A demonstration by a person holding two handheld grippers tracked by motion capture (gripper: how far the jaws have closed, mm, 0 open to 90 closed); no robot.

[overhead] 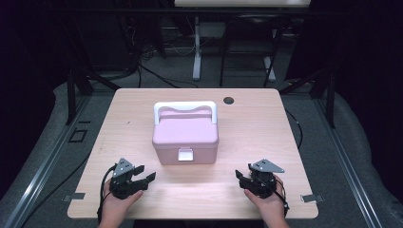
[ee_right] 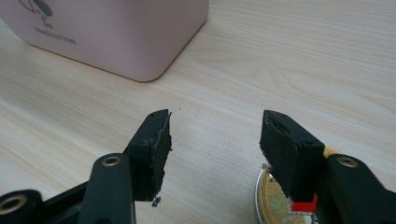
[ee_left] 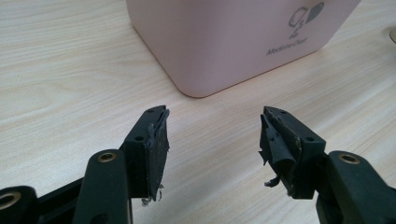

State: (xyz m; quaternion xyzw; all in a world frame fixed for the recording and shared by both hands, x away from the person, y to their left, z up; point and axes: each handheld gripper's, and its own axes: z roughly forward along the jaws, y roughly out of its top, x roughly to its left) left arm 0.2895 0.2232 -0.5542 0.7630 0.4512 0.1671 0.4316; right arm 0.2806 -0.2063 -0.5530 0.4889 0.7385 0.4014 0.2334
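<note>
A pink lidded box (overhead: 185, 137) with a white handle (overhead: 185, 106) and a white front latch (overhead: 185, 154) stands shut in the middle of the table. My left gripper (overhead: 145, 173) rests near the front left, held by a hand, open and pointing toward the box. Along its jaws, my left gripper (ee_left: 214, 126) is empty, and the box's near corner (ee_left: 233, 42) lies just beyond. My right gripper (overhead: 243, 172) sits at the front right, also open. Nothing is between the pads of my right gripper (ee_right: 215, 130), with the box (ee_right: 107, 32) ahead to its left.
A gold disc with a silver rim (ee_right: 271, 196) lies on the wooden table (overhead: 266, 128), partly hidden behind the right gripper's right-hand jaw. A round cable hole (overhead: 228, 100) sits near the far edge. Tape marks (overhead: 311, 197) flag the front corners. Dark stands and cables surround the table.
</note>
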